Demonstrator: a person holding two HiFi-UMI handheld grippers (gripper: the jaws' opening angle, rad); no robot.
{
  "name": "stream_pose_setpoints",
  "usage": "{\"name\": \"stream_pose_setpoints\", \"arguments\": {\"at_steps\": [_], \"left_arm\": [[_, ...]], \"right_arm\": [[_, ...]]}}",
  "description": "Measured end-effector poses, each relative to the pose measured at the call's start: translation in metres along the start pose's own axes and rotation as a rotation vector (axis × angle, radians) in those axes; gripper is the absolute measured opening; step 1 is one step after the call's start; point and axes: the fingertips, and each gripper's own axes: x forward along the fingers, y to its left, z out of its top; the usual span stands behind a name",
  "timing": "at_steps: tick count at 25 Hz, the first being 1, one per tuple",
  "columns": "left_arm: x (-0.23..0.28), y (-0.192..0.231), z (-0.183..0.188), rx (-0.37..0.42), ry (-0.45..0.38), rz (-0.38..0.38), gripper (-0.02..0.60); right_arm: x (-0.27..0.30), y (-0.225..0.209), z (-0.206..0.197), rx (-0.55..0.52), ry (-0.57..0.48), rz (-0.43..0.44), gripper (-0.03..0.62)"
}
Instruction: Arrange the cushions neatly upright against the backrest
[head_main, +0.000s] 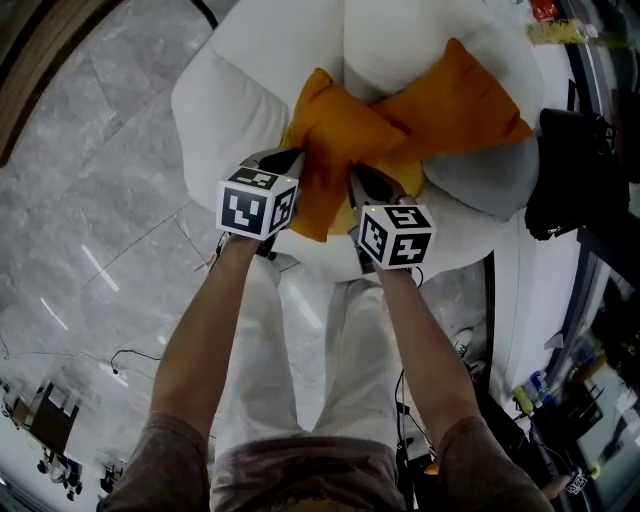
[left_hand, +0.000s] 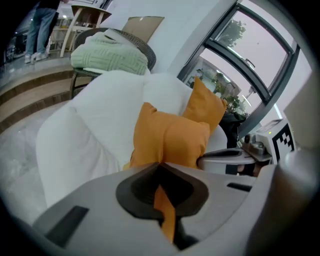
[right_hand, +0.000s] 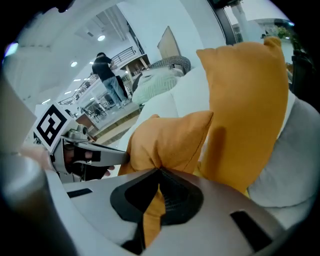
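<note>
Here, the left tool (head_main: 292, 158) is closed on the near edge of a soft, puffy square cushion of orange fabric (head_main: 330, 150). In the left gripper view a thin fold of the orange cloth is pinched flat between the jaws of this tool (left_hand: 161, 186). The right tool (head_main: 356, 172) grips the same edge in the same way, just beside the left one, and a strip of cloth also sits between its closed jaws (right_hand: 159, 182).

This orange cushion (left_hand: 170, 137) hangs tilted over the front part of the seat of a rounded white padded armchair (head_main: 230, 110), and its surface is creased where the tools gather it. Its far corner overlaps a second orange fabric cushion (head_main: 460, 100), which leans against the backrest toward the seat's right side with one pointed corner up (right_hand: 245, 100). A smooth grey rounded cushion (head_main: 480, 175) lies at the right edge of the seat, touching the second orange one.

The armchair's left arm and backrest show wide, smooth white upholstery (left_hand: 100, 125). To the left of the armchair spreads a polished grey stone floor (head_main: 90, 180) with thin cables on it. A black bag (head_main: 570, 170) stands close to its right edge.
</note>
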Motion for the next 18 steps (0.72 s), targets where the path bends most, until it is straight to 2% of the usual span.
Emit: {"name": "stream_pose_setpoints", "arguments": {"at_steps": [11,14,18], "left_arm": [[-0.059,-0.009,0.123,0.068,-0.203,0.078,0.009],[-0.063,-0.01,0.145,0.072,-0.244,0.084,0.009],[-0.056,-0.008,0.155,0.076,-0.257,0.088,0.009]], "right_arm": [[-0.02,0.014,0.136,-0.1,-0.16,0.026,0.026],[-0.02,0.011,0.158,-0.122,-0.187,0.032,0.026],[-0.013,0.002,0.168,-0.127,-0.203,0.022,0.026]]}}
